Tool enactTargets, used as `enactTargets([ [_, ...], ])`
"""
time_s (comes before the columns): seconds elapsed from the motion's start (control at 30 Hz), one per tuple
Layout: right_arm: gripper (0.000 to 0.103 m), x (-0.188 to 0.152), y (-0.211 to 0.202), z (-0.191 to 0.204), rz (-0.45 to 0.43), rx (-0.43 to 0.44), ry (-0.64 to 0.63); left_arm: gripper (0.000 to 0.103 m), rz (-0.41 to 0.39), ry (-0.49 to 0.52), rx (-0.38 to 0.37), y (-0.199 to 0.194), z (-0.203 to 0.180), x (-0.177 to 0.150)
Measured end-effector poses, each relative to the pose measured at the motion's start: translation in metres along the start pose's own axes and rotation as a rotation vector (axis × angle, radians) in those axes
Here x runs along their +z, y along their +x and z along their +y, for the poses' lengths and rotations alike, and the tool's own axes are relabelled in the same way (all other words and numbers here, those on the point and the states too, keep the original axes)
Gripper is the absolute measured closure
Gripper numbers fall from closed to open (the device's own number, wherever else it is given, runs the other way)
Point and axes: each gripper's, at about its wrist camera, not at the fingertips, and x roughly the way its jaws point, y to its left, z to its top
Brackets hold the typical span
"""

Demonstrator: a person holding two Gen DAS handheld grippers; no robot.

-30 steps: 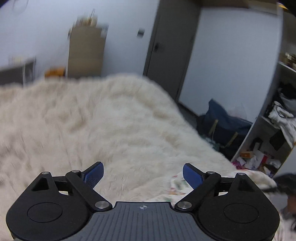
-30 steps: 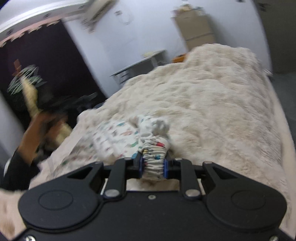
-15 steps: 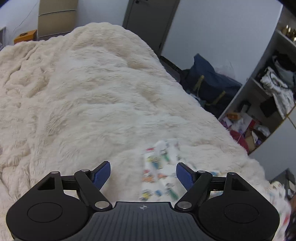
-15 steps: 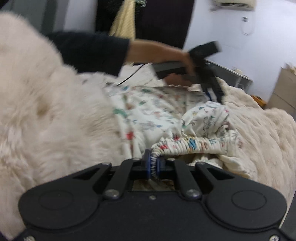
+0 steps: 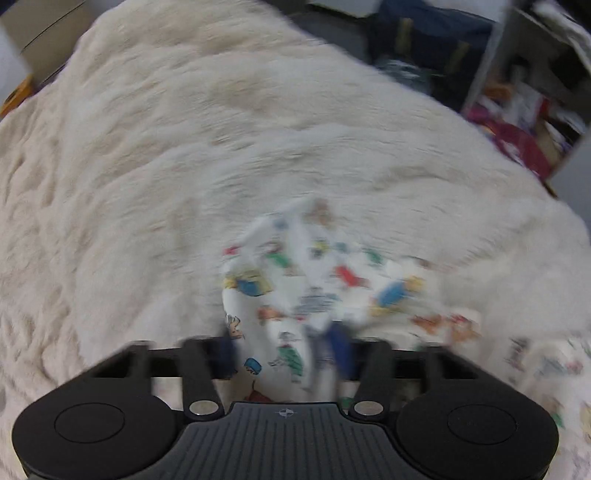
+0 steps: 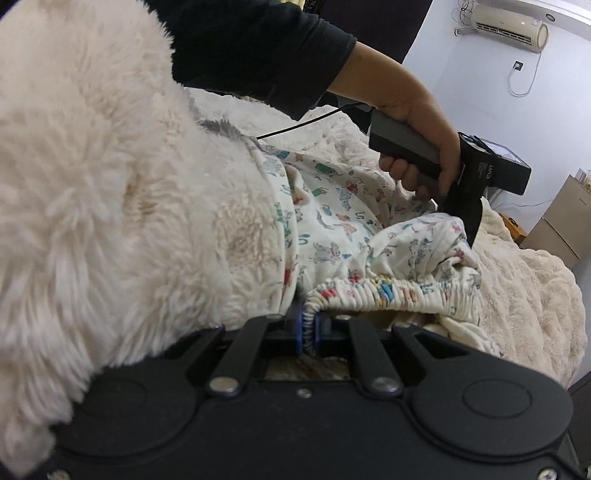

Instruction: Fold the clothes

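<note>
Both grippers are on one printed garment [image 6: 343, 236] lying crumpled on the fluffy cream blanket [image 5: 155, 155]. Right gripper [image 6: 307, 328] is clamped on the gathered elastic waistband [image 6: 391, 291]. Left gripper [image 5: 284, 354] has just been closing, with a bunched fold of the cloth between its fingers; the view is blurred. Left hand [image 6: 424, 147], black sleeve [image 6: 258, 48], holds its handle above the cloth.

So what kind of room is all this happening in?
Most likely a lived-in bedroom. A fluffy cream blanket covers what looks like a bed, cluttered open shelves stand beside it, and an air conditioner hangs on the wall. A printed garment lies on the blanket.
</note>
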Motion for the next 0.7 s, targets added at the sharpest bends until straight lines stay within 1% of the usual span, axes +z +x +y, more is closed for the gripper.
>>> enactTargets([
  [0.07, 0.096, 0.0, 0.0, -0.001, -0.001, 0.0, 0.004, 0.094, -0.034, 0.027, -0.01, -0.009, -0.001, -0.005],
  [0.17, 0.096, 0.0, 0.002, -0.002, -0.004, -0.002, 0.011, 0.095, -0.083, 0.044, -0.017, -0.022, 0.0, -0.011],
  [0.27, 0.096, -0.001, 0.007, -0.003, -0.008, -0.001, 0.021, 0.096, -0.173, -0.007, -0.003, -0.044, 0.014, -0.012],
  [0.4, 0.096, -0.003, 0.009, -0.007, -0.014, 0.002, 0.037, 0.096, -0.326, -0.104, -0.049, -0.085, 0.04, -0.022],
  [0.47, 0.096, -0.005, 0.01, -0.009, -0.017, 0.004, 0.043, 0.096, -0.42, -0.164, -0.099, -0.108, 0.058, -0.035],
  [0.57, 0.095, -0.007, 0.009, -0.013, -0.022, 0.012, 0.059, 0.096, -0.58, -0.308, -0.166, -0.137, 0.092, -0.059],
  [0.6, 0.095, -0.007, 0.009, -0.014, -0.023, 0.015, 0.065, 0.096, -0.681, -0.399, -0.205, -0.149, 0.112, -0.077],
  [0.63, 0.095, -0.008, 0.009, -0.016, -0.024, 0.019, 0.072, 0.096, -0.765, -0.471, -0.241, -0.159, 0.128, -0.091],
  [0.67, 0.095, -0.01, 0.01, -0.017, -0.024, 0.022, 0.077, 0.096, -0.816, -0.514, -0.266, -0.165, 0.137, -0.1],
  [0.7, 0.095, -0.011, 0.01, -0.018, -0.023, 0.022, 0.079, 0.096, -0.895, -0.586, -0.31, -0.173, 0.15, -0.117],
])
